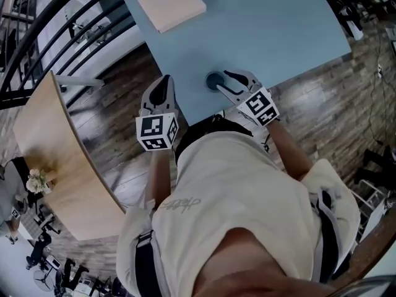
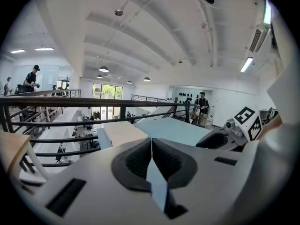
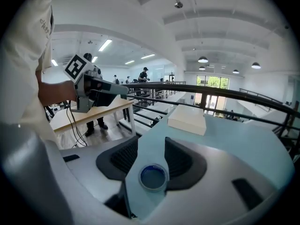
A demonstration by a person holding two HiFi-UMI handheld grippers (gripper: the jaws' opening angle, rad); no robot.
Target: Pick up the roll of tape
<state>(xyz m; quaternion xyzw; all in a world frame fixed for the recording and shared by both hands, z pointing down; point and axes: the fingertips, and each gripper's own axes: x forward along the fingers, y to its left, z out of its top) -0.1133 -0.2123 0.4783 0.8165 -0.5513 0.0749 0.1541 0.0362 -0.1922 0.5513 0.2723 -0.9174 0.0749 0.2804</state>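
The roll of tape (image 1: 214, 81), a small ring with a blue centre, lies flat on the light blue table (image 1: 272, 30) near its front edge. My right gripper (image 1: 221, 82) stands open with its jaws on either side of the roll. In the right gripper view the roll of tape (image 3: 153, 177) sits deep between the dark pads (image 3: 125, 156), and the right gripper (image 3: 151, 144) is not closed on it. My left gripper (image 1: 165, 82) is held off the table's left front corner, shut and empty. In its own view the left gripper (image 2: 151, 145) has its pads touching.
A flat beige box (image 1: 167, 2) lies at the table's far left, also seen as the beige box (image 3: 187, 119). A wooden table (image 1: 55, 159) stands to the left and a black railing (image 1: 62, 36) runs behind. Several people stand in the distance.
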